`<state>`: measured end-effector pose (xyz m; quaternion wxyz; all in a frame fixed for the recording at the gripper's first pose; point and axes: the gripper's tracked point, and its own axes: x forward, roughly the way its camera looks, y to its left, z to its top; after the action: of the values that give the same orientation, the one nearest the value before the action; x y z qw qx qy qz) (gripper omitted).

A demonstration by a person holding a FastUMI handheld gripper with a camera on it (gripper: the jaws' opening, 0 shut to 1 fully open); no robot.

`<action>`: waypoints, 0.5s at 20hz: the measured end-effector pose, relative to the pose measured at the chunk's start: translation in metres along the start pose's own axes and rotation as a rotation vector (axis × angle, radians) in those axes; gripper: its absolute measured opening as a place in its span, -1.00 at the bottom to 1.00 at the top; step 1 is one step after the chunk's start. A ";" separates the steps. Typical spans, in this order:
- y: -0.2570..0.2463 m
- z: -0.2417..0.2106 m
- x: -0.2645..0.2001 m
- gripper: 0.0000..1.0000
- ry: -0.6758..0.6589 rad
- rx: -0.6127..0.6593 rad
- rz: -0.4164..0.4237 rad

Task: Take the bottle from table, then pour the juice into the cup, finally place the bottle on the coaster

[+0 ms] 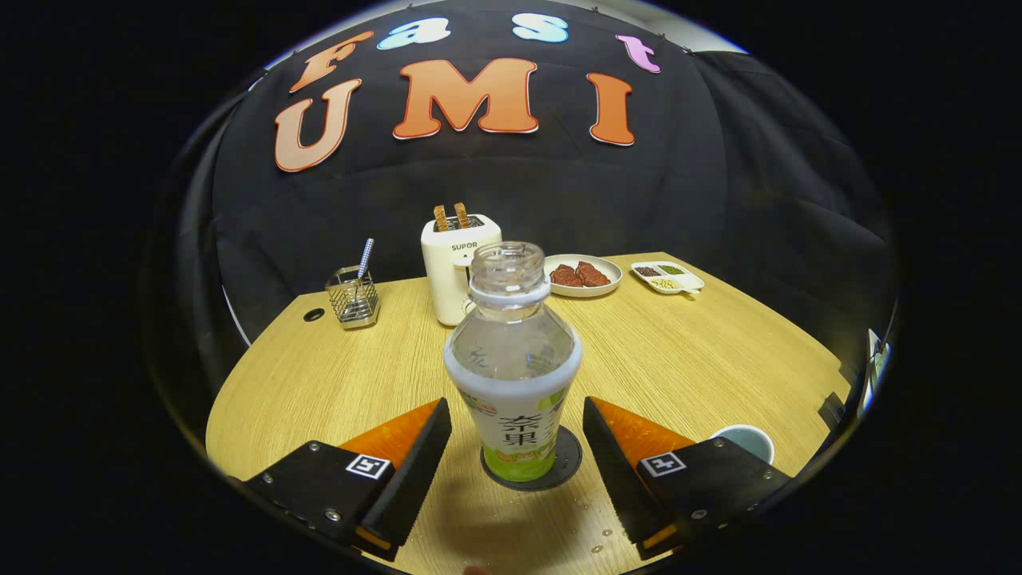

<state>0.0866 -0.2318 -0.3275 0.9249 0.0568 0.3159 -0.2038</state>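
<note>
A clear uncapped bottle (pixel 512 367) with a white and green label stands upright on a dark round coaster (pixel 568 459) on the wooden table (pixel 687 359). My gripper (pixel 516 443) is open, with one finger on each side of the bottle's lower part and a gap between each finger and the label. A cup (pixel 746 442) with a white rim sits just right of the right finger, partly hidden by it.
Beyond the bottle stands a white toaster (pixel 457 267) holding two slices. A wire holder (pixel 352 297) with a straw is at the far left. A plate of meat (pixel 583 275) and a divided dish (pixel 667 277) lie at the far right. Small droplets (pixel 597 548) dot the table near the fingers.
</note>
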 end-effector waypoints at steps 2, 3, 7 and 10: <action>0.000 0.007 -0.012 0.96 -0.014 0.006 0.008; 0.001 0.014 -0.021 0.96 -0.027 0.005 0.010; 0.013 0.065 -0.077 0.95 -0.138 0.000 0.031; 0.046 0.105 -0.128 0.95 -0.223 -0.001 0.093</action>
<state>0.0721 -0.1711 -0.1672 0.9627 0.0480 0.2084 -0.1656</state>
